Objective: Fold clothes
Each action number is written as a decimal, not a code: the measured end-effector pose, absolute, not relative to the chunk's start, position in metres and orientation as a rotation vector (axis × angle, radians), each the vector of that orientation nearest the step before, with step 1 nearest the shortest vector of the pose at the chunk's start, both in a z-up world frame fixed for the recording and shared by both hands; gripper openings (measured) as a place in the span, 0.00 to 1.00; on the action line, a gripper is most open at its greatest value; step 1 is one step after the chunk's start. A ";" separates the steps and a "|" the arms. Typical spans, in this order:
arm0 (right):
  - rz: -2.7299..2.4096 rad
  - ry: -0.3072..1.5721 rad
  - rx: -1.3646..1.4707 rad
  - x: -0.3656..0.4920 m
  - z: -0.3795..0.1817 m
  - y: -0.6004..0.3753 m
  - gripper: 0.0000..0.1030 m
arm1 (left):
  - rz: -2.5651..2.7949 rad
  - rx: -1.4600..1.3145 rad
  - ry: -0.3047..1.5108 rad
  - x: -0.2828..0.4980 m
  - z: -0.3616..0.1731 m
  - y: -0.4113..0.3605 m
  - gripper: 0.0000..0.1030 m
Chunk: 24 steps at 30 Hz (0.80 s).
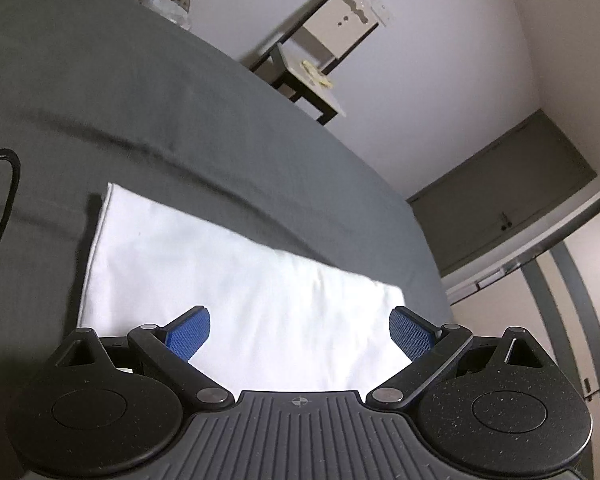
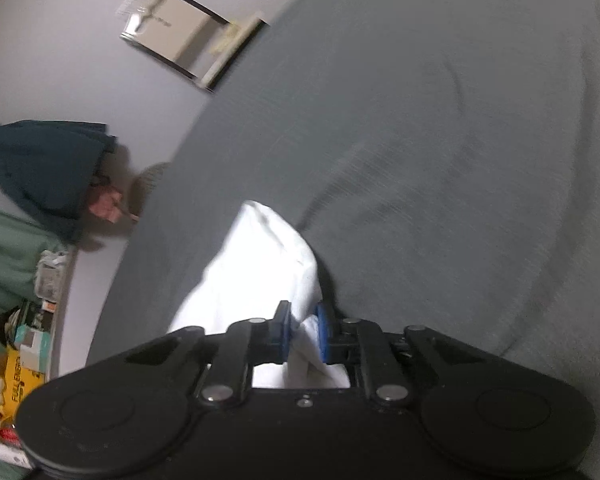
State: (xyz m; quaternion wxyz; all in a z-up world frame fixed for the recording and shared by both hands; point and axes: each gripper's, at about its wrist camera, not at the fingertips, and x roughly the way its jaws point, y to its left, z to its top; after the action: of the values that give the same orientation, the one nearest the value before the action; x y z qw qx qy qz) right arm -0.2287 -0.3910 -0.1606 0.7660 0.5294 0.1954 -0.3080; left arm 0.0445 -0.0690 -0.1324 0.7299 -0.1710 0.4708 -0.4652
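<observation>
The white cloth [image 1: 236, 292] lies on a grey bed sheet [image 1: 100, 92], directly under and ahead of the left gripper [image 1: 299, 330], whose blue pads are spread wide apart with nothing between them; it hovers over the near edge of the cloth. From this gripper the cloth reads as a folded rectangle with its long axis running across, from the far left corner down to the right, so both pads sit over the fabric. The right gripper [image 2: 303, 332] is pressed together on a bunched fold of the same cloth [image 2: 268, 256], which rises ahead of it as a lifted, tapering ridge pointing away along its fingers, above the sheet [image 2: 440, 140]. That gripper's view is blurred, so it is probably in motion. The right gripper already has the fabric, so the fold likely turns on carrying that raised edge across the long axis, while the open left gripper is well placed to pin or take the near edge.
</observation>
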 end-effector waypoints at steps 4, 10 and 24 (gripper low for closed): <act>-0.666 0.447 0.861 -0.210 -0.115 -0.366 0.11 | -0.951 -0.390 1.016 0.050 -0.128 -0.063 0.94; -0.558 0.448 0.479 -0.158 -0.035 -0.293 0.10 | -0.754 -0.351 0.946 0.062 -0.118 -0.035 0.94; -0.087 0.701 0.121 0.008 -0.091 -0.097 0.10 | -0.581 -0.638 0.889 0.094 -0.127 0.036 0.94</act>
State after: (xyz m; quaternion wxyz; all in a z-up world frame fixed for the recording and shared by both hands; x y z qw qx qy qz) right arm 0.0080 -0.0974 -0.0909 0.9366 0.0592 0.3429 -0.0425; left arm 0.0937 0.0357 -0.1274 0.8143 -0.2990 0.4165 -0.2722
